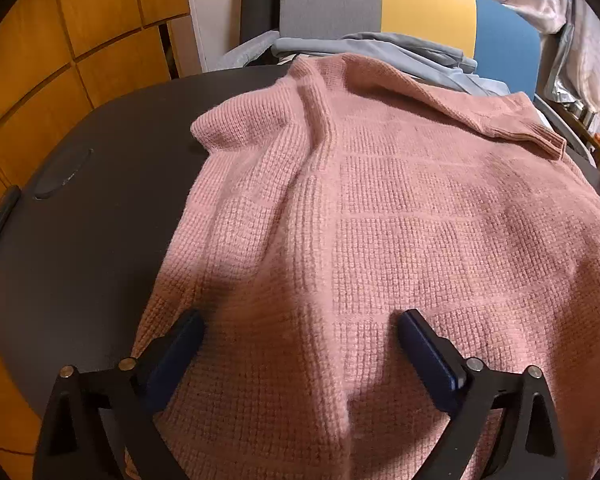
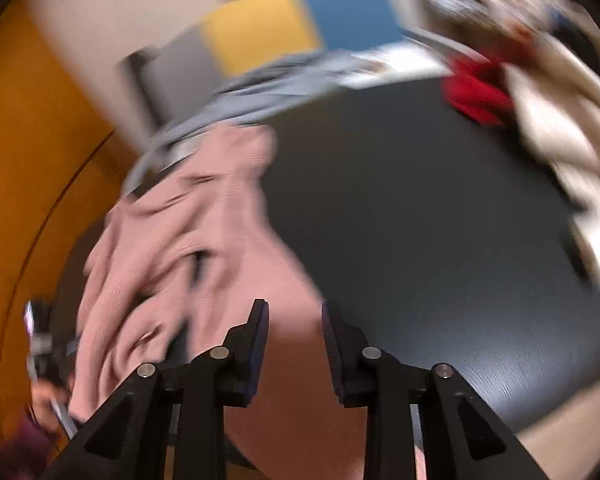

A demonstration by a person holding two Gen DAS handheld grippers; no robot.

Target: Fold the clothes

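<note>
A dark round table carries a pink knitted sweater, spread across most of its top, with one sleeve folded over the far right corner. Beyond the far edge lies grey clothing against a grey, yellow and blue chair back. A red cloth sits at the table's right rim. The left gripper hangs over the sweater's near part, jaws spread wide and released — nothing pinched. The right gripper, in a blurred view, stands partly parted over the sweater's edge — gripping nothing.
</note>
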